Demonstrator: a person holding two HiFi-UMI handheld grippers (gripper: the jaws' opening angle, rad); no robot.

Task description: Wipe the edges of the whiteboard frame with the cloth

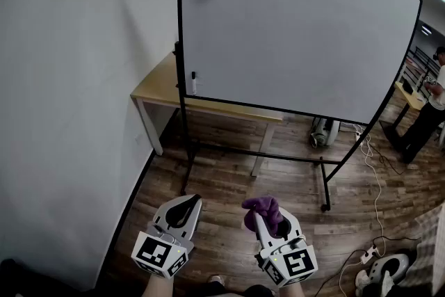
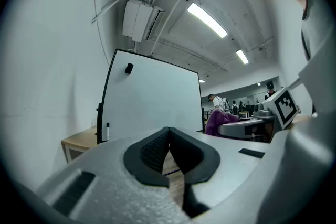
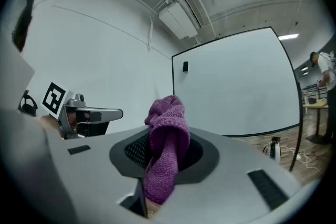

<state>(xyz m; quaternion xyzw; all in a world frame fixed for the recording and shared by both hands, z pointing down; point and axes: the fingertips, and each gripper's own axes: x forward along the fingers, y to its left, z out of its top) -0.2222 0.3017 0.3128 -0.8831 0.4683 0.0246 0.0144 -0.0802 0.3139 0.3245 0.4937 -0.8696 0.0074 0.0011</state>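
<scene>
The whiteboard [image 1: 292, 31] fills the upper centre and right of the head view, with a wall [image 1: 69, 80] to its left and a table [image 1: 156, 88] behind its lower left corner. At the bottom edge the left tongs [image 1: 191, 202] sit just left of the right tongs [image 1: 259, 218], which hold the cloth [image 1: 266, 206]. A person [image 1: 431, 104] stands far right.

A plain white wall [image 1: 69, 80] fills the left side and meets a dark wood-plank floor [image 1: 229, 184]. A light wooden desk [image 1: 156, 87] on white legs stands against it. Overhead are strip lights [image 2: 207, 20] and a white air-conditioning unit [image 2: 137, 19] — both on a pale ceiling.
</scene>
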